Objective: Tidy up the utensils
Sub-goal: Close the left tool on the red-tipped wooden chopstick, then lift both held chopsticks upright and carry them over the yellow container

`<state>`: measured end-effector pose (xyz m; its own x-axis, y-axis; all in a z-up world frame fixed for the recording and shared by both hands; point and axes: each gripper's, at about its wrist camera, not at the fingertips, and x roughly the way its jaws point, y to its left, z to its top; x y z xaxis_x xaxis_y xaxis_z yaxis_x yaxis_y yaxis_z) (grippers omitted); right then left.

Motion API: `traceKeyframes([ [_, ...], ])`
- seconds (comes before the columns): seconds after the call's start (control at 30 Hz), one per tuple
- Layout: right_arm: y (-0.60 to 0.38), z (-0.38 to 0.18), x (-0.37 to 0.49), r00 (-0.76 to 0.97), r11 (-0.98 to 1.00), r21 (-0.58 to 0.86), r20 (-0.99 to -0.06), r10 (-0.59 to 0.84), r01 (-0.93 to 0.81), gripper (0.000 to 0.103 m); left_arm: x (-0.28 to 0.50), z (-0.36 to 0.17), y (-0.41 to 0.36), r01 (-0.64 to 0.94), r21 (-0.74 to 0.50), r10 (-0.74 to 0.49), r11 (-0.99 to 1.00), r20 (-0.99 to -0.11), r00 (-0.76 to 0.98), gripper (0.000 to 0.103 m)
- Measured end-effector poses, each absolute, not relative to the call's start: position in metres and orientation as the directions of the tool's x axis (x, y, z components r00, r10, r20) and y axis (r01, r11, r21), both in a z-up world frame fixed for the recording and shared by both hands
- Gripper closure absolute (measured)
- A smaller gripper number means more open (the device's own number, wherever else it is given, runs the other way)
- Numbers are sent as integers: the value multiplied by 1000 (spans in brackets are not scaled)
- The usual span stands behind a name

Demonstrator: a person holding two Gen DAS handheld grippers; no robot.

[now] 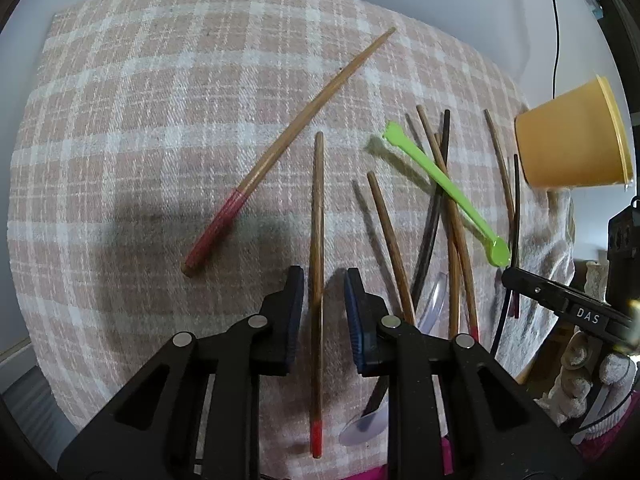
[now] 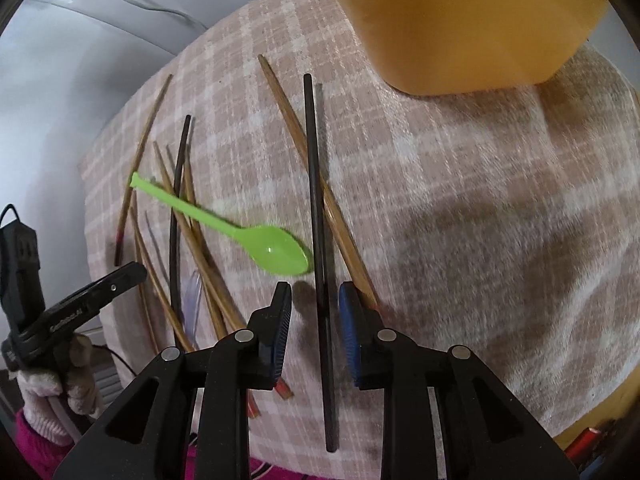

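Left wrist view: left gripper (image 1: 323, 280) narrowly straddles a red-tipped wooden chopstick (image 1: 318, 216) (pads clear); right gripper (image 2: 314, 294) likewise brackets a black chopstick (image 2: 318, 220) beside the green plastic spoon (image 2: 256, 236).

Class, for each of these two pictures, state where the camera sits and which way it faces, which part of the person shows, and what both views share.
Left wrist: sits on the left gripper, looking steeply down along its fingers at a red-tipped wooden chopstick between open jaws; the right gripper and a gloved hand show.
Right wrist: sits on the right gripper, looking down at a black chopstick between open jaws; the left gripper and a gloved hand show.
Shared: lime-green plastic spoon, yellow plastic cup, pink plaid cloth.
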<state>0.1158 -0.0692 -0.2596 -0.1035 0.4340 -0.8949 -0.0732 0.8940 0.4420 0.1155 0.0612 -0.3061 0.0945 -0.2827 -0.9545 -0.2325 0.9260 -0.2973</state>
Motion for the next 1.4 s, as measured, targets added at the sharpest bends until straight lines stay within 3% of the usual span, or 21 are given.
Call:
traceKeyframes([
  [0.1,-66,-259,116,-100,898,433,-900,425,-78,81,124,-308,65,-231,-292,-277,928,-956,95,95],
  [0.17,-62,-259,118,-98,905,416,-908,408,-84,93,127,-311,72,-241,-305,-289,921,-952,97,99],
  [0.23,-55,-260,124,-99,908,412,-909,404,-79,97,124,-311,82,-247,-316,-300,916,-949,101,99],
  [0.5,-84,-248,127,-85,886,456,-889,449,-83,98,86,-292,108,-261,-308,-277,915,-949,150,99],
  [0.83,-91,-199,116,-11,856,483,-872,490,-185,98,47,-223,123,-269,-334,-259,903,-925,279,99],
  [1.4,-100,-135,101,155,845,434,-854,496,-311,98,53,-133,65,-108,-352,-274,930,-858,434,99],
])
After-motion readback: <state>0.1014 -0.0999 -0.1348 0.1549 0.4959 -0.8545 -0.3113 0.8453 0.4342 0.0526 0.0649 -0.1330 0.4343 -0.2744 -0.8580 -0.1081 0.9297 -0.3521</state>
